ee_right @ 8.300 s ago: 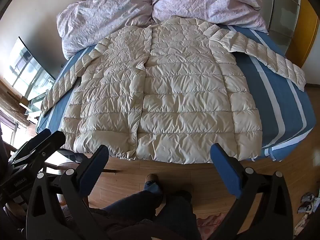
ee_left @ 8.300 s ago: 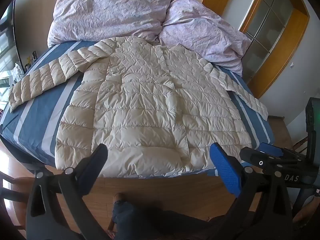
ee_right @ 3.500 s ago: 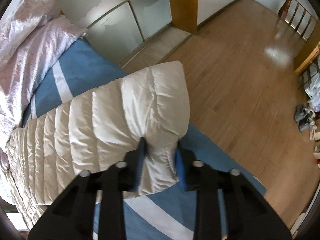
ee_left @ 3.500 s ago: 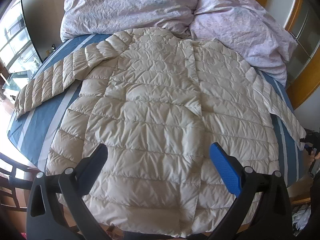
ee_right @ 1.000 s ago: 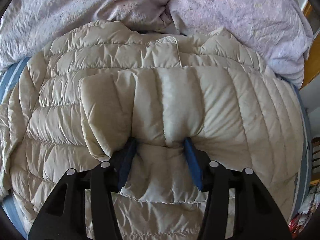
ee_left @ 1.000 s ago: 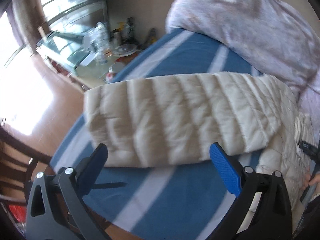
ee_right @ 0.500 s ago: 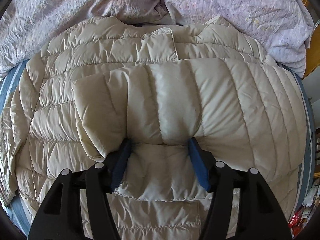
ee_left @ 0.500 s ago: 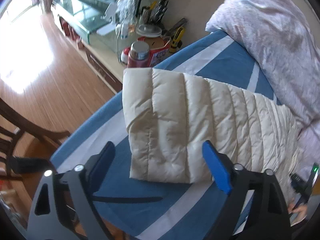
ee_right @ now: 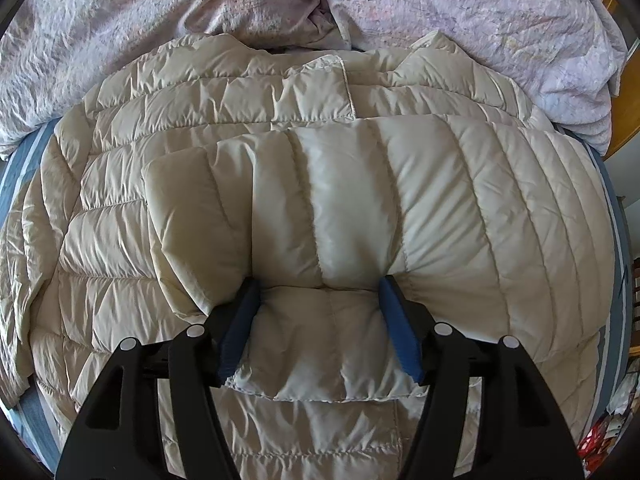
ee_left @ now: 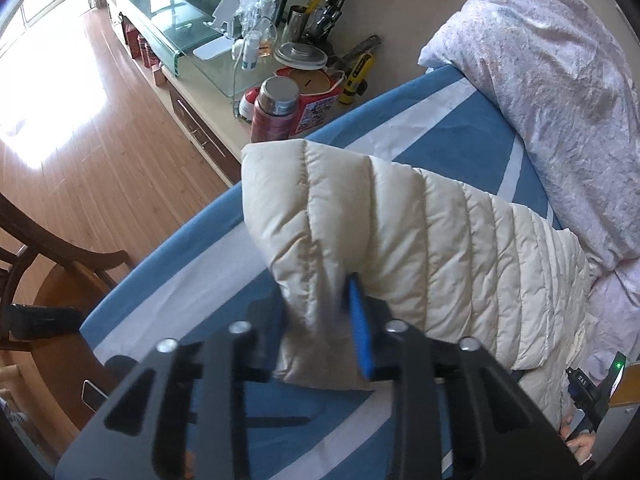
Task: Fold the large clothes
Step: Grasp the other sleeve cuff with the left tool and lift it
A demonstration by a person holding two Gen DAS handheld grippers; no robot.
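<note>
**Cream down jacket: both sleeves in the jaws**

Cream quilted down jacket [ee_right: 192,240] lies spread across the bed [ee_left: 460,136], collar toward the crumpled lilac duvet [ee_right: 480,20] at the head end, body covering most of the blue-and-white striped sheet [ee_left: 192,276].

Left gripper [ee_left: 320,312]: jaws have just been closing and now pinch the cuff end of the left sleeve [ee_left: 360,216], fabric bunched between the blue pads. That sleeve stretches along the bed's left edge, cuff at the edge nearest the low side cabinet [ee_left: 200,120].

Right gripper [ee_right: 320,320]: jaws have been opening; they stand about half apart with the cuff of the right sleeve [ee_right: 360,200] between them. Pads lie against the puffy fabric on both sides; cannot tell how firmly they press. This sleeve is folded across the jacket's chest, cuff pointing to the left edge.

Red flask [ee_left: 274,108] and jars stand on the cabinet; a wooden chair [ee_left: 48,256] sits by the bed's lower left corner.
</note>
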